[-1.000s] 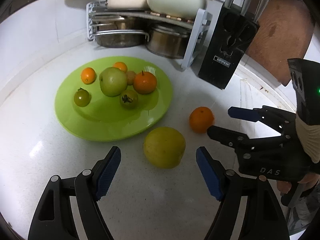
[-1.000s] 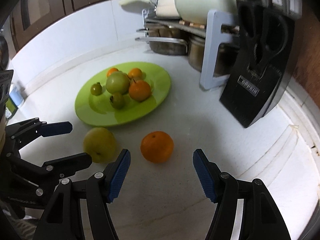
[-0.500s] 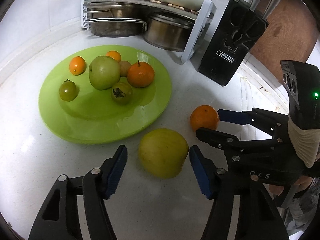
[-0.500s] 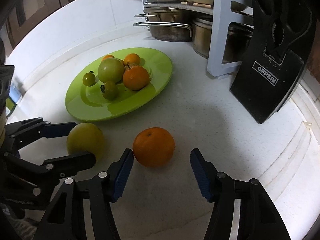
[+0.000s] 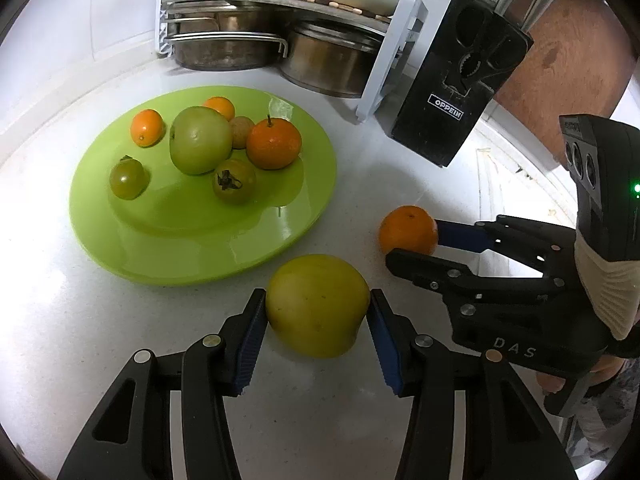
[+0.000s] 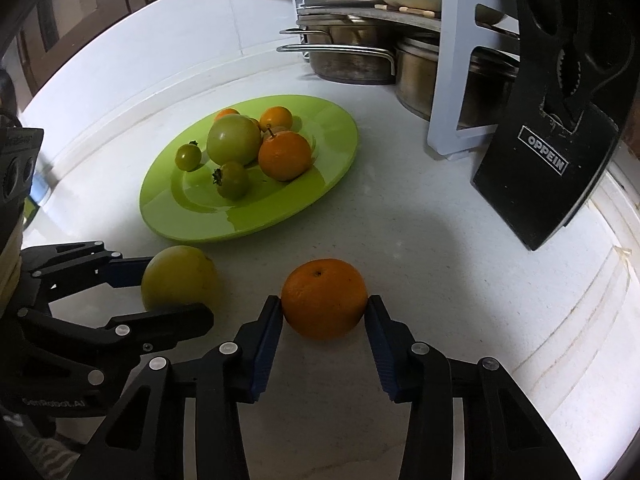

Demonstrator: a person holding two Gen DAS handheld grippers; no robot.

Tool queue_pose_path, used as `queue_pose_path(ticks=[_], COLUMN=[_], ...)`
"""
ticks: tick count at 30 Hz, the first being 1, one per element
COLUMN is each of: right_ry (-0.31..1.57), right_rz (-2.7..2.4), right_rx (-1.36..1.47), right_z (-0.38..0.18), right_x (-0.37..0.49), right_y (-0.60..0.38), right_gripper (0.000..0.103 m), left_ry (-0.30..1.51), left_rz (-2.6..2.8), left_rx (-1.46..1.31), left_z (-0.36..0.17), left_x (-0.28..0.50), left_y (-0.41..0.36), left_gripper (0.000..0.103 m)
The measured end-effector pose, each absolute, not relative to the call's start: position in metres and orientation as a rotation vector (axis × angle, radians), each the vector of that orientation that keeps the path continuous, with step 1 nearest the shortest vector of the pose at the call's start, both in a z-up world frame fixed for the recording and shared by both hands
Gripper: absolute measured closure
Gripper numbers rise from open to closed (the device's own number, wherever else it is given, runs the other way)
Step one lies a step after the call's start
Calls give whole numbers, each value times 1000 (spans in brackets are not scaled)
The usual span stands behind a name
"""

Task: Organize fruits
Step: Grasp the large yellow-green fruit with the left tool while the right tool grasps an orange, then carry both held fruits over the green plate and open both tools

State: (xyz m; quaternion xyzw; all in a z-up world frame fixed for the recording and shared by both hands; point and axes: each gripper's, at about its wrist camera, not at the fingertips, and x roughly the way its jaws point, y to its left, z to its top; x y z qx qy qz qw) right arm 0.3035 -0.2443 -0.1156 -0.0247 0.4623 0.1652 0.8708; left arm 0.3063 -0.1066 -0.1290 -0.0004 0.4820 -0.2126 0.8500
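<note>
A yellow-green apple (image 5: pixel 318 306) rests on the white counter just in front of the green plate (image 5: pixel 180 240). My left gripper (image 5: pixel 316 308) is closing on it, and both blue pads touch its sides. To its right an orange (image 6: pixel 324 298) sits on the counter. My right gripper (image 6: pixel 324 308) is closing around the orange, its pads pressing on both flanks. On the plate lie a green apple (image 5: pixel 200 144), a tangerine (image 5: pixel 273 142), two green tomatoes (image 5: pixel 234 180) and small oranges. Each gripper also shows in the other's view: the right gripper (image 5: pixel 414 245) and the left gripper (image 6: pixel 176 294).
A white rack (image 5: pixel 384 72) with steel pots (image 5: pixel 224 48) under it and pale cookware on top stands behind the plate. A black knife block (image 5: pixel 456 92) leans at the back right. A gloved hand (image 5: pixel 604 280) holds the right gripper. The counter's raised rim (image 6: pixel 580 320) curves along the right.
Both grippers have narrowed from wide open until their pads meet the fruit. The left one now touches the yellow-green apple, the right one the orange. Both have come slightly closer to the fruit.
</note>
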Motion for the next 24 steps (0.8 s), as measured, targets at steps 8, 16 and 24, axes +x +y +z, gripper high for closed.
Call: queue_pose_path(ticks=[8, 16, 24], right_ry=[947, 905, 856], right_rz=[334, 324, 296], right_rx=[-37, -21, 14], right_z=[-107, -87, -65], right_x=[295, 282, 265], right_y=[-246, -242, -236], right_gripper=[60, 60, 60], left_ry=[977, 933, 883], left_rz=[-437, -434, -431], left_rx=[22, 24, 26], left_z=[-120, -103, -82], left_x=[298, 284, 268], left_y=[-104, -92, -77], left_gripper=[54, 54, 54])
